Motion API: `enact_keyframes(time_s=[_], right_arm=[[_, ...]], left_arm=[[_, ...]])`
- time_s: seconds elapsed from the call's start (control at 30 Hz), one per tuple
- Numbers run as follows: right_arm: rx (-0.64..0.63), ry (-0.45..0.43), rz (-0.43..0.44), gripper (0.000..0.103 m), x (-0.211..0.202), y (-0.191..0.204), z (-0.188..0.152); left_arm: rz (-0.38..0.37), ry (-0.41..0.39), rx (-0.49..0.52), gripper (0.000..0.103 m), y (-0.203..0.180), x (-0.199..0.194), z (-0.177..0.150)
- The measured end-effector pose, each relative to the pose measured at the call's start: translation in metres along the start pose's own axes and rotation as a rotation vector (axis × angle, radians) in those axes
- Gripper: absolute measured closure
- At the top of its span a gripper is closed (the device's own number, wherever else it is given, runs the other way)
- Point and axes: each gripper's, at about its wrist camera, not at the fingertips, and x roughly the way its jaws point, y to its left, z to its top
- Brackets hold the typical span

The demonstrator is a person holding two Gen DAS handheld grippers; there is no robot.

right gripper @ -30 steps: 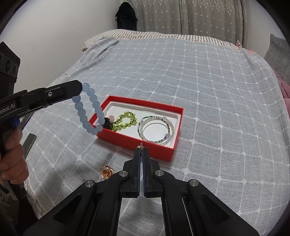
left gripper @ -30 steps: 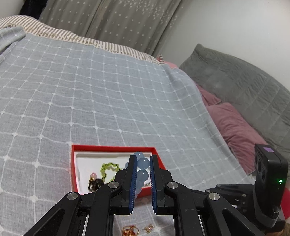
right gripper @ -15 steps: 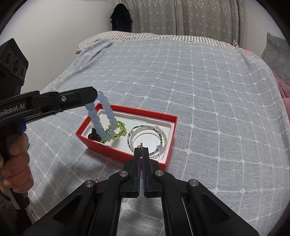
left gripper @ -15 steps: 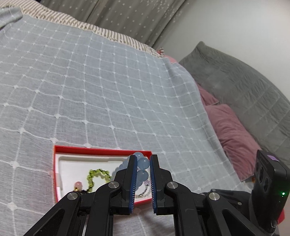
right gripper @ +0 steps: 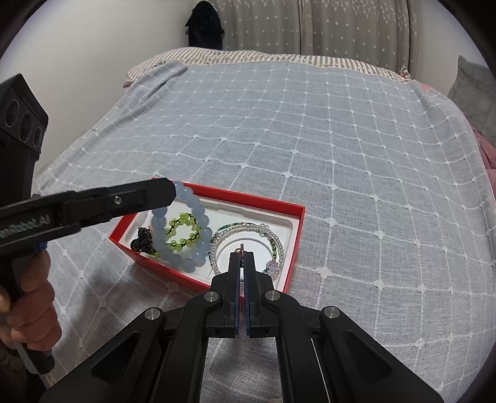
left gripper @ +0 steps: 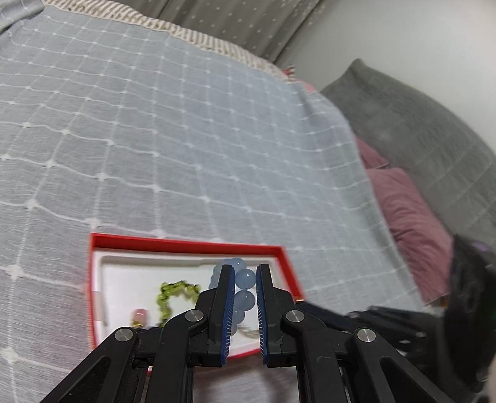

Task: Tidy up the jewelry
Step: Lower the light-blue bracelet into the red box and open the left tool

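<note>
A red box [right gripper: 297, 238] with a white liner lies on the bed; it also shows in the left wrist view [left gripper: 186, 242]. My left gripper [left gripper: 243, 272] is shut on a pale blue bead bracelet [right gripper: 198, 214], which hangs over the box's left half. The bracelet [left gripper: 245, 299] shows between its fingers. In the box lie a green bead bracelet [right gripper: 183, 231], a dark charm piece [right gripper: 143, 240] and a coiled clear-bead bracelet [right gripper: 248, 231]. My right gripper [right gripper: 241, 254] is shut on a small gold piece [right gripper: 241, 248], just above the box's near right part.
A grey-blue grid bedspread [right gripper: 310, 130] covers the bed. Pink pillows [left gripper: 409, 223] and a grey quilted cushion [left gripper: 427, 130] lie at the right. Curtains [right gripper: 325, 28] hang behind the bed. A hand [right gripper: 28, 310] holds the left gripper's handle.
My left gripper has carried the blue bracelet rightwards and down until it hangs over the box. My right gripper has moved forward to the box's near edge, still shut.
</note>
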Motion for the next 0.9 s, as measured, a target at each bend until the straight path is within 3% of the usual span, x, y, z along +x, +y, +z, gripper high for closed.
enact_keyframes(time_s=[0.4, 0.57, 0.7, 0.9], right_arm=[[-0.004, -0.014, 0.015, 0.102, 0.001, 0.001, 0.002], [0.013, -0.024, 0.030, 0.100, -0.001, -0.003, 0.003], [0.032, -0.029, 0.015, 0.100, -0.004, -0.007, 0.004], [0.080, -0.038, 0.010, 0.100, -0.015, -0.017, 0.003]], left_arm=[[0.113, 0.007, 0.013, 0.094, 0.014, 0.009, -0.002], [0.121, 0.000, -0.001, 0.093, 0.018, 0.005, -0.001], [0.119, -0.025, 0.010, 0.083, 0.013, -0.004, 0.000], [0.145, -0.036, 0.020, 0.083, 0.010, -0.014, -0.002]])
